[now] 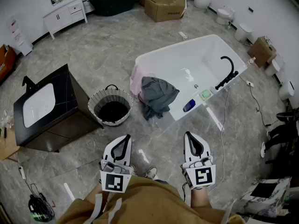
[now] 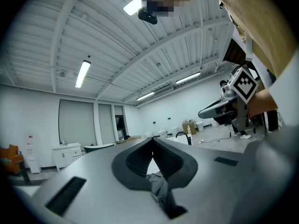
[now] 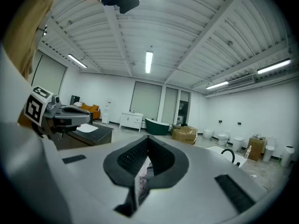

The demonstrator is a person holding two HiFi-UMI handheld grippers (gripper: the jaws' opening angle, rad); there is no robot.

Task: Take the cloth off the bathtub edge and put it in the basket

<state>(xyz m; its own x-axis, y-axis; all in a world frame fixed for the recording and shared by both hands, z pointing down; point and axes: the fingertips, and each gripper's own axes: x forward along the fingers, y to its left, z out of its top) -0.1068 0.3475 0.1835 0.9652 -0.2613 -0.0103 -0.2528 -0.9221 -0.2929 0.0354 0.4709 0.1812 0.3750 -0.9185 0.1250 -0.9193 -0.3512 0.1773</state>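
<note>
A grey cloth (image 1: pixel 158 96) hangs over the near left edge of the white bathtub (image 1: pixel 205 55), with a pink cloth (image 1: pixel 136 80) beside it on the rim. The round woven basket (image 1: pixel 111 107) stands on the floor just left of the tub. Both grippers are held low, well short of the tub. My left gripper (image 1: pixel 127 136) is shut and holds nothing; in the left gripper view its tips (image 2: pixel 152 139) meet, and the grey cloth (image 2: pixel 159 186) shows far off through the gap below. My right gripper (image 1: pixel 188 134) is also shut and empty, its tips (image 3: pixel 148 138) together.
A black vanity (image 1: pixel 70 101) with a white sink stands left of the basket. A black faucet (image 1: pixel 229 69) sits on the tub's right rim. Cardboard boxes (image 1: pixel 166 6), a dark tub (image 1: pixel 112 1) and a white cabinet (image 1: pixel 65 13) line the far wall. Cables trail on the floor at right.
</note>
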